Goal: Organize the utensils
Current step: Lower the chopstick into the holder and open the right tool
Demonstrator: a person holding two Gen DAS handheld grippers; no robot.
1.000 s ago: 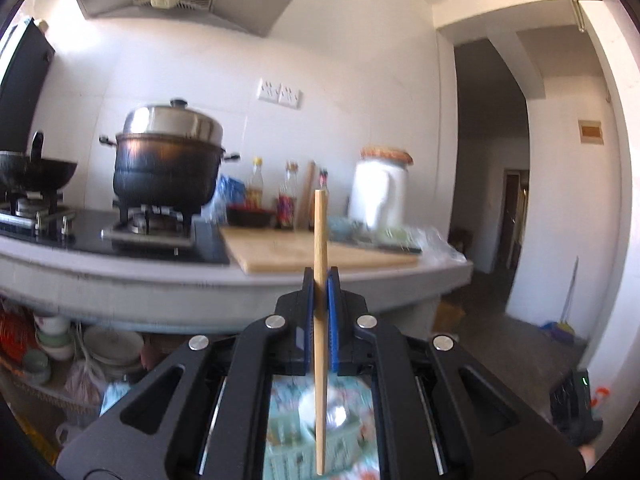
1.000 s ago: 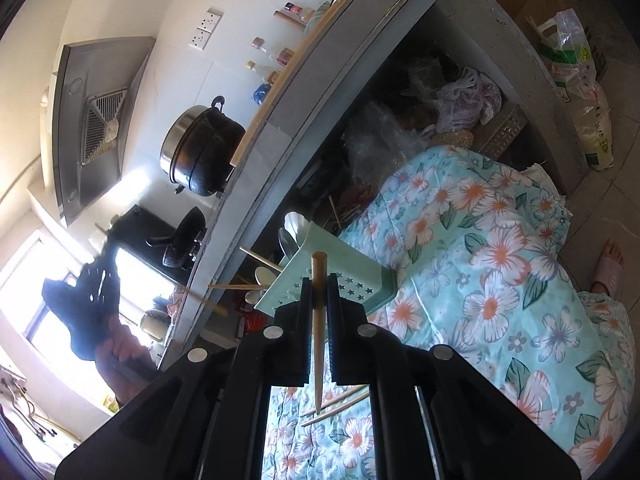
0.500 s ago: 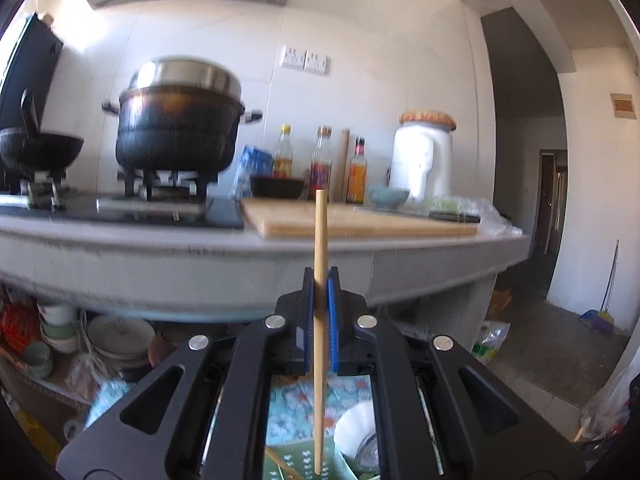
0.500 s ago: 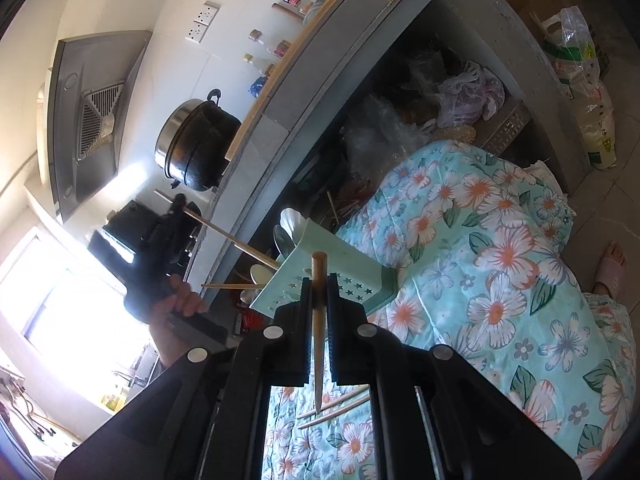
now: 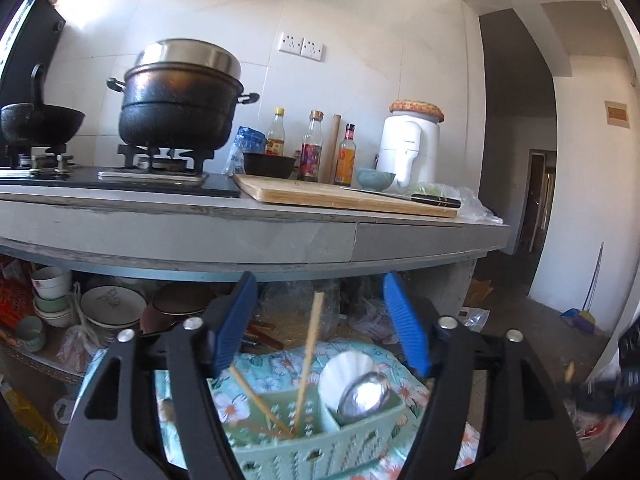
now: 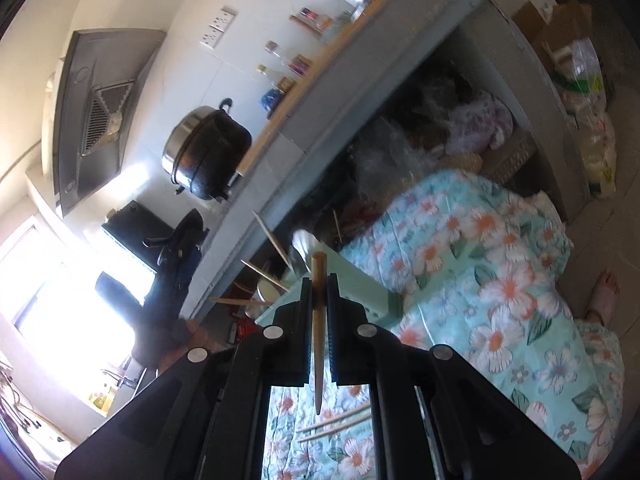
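Note:
In the left wrist view my left gripper (image 5: pixel 318 304) is open and empty above a green plastic utensil basket (image 5: pixel 320 446). A wooden chopstick (image 5: pixel 309 360) stands tilted in the basket's left compartment beside other chopsticks (image 5: pixel 256 398). A white spoon (image 5: pixel 344 372) and a metal spoon (image 5: pixel 364 394) stand in the right compartment. In the right wrist view my right gripper (image 6: pixel 319 288) is shut on a wooden chopstick (image 6: pixel 318 332), just in front of the basket (image 6: pixel 360 284). Two more chopsticks (image 6: pixel 334 424) lie on the floral cloth (image 6: pixel 500 280).
A grey counter (image 5: pixel 280 236) carries a black pot (image 5: pixel 180 100), a wok (image 5: pixel 40 120), bottles, a cutting board (image 5: pixel 344 198) with a knife and a white appliance. Bowls and bags fill the shelf under it. The left gripper and hand (image 6: pixel 168 280) show at left in the right wrist view.
My left gripper has opened and let go of its chopstick, which now stands in the basket. The right gripper has moved closer to the basket, still holding its chopstick.

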